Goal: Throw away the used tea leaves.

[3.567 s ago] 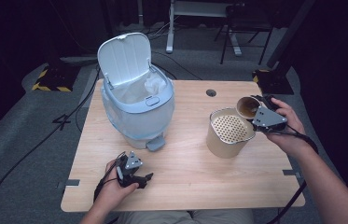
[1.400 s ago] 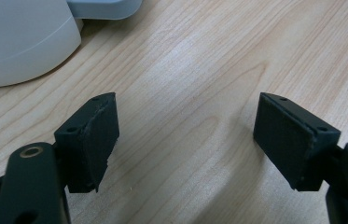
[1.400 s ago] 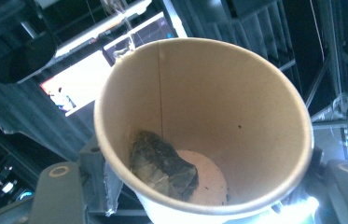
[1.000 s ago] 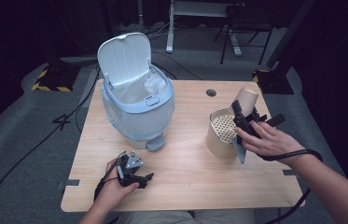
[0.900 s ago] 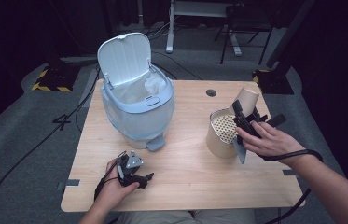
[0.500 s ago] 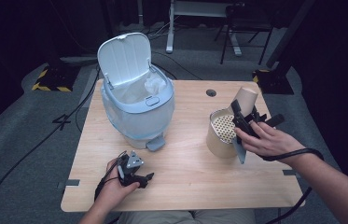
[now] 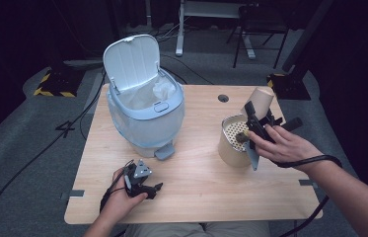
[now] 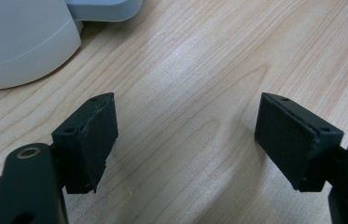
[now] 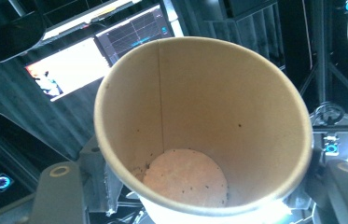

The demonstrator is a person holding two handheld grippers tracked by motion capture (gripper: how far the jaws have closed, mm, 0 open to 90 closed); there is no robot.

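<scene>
My right gripper (image 7: 257, 114) is shut on a brown paper cup (image 7: 260, 98), which is tipped bottom-up over a tan cylindrical container (image 7: 230, 148) with a perforated top. In the right gripper view I look into the cup (image 9: 195, 135); its inside holds just a few dark specks. At the table's front left, my left gripper (image 7: 148, 188) rests low over the wood. Its jaws stand open with bare tabletop between the pads (image 8: 94, 140).
A pale blue pedal bin (image 7: 144, 111) with its lid raised and a white liner stands at the back left, its pedal toward my left gripper. The wooden table (image 7: 196, 187) has a cable hole at the back. Cables trail off both grippers.
Since the oldest frame, my right gripper has swung the cup from beside the container to upended over its top. Over the last second nothing visibly moves. The left gripper stays put.
</scene>
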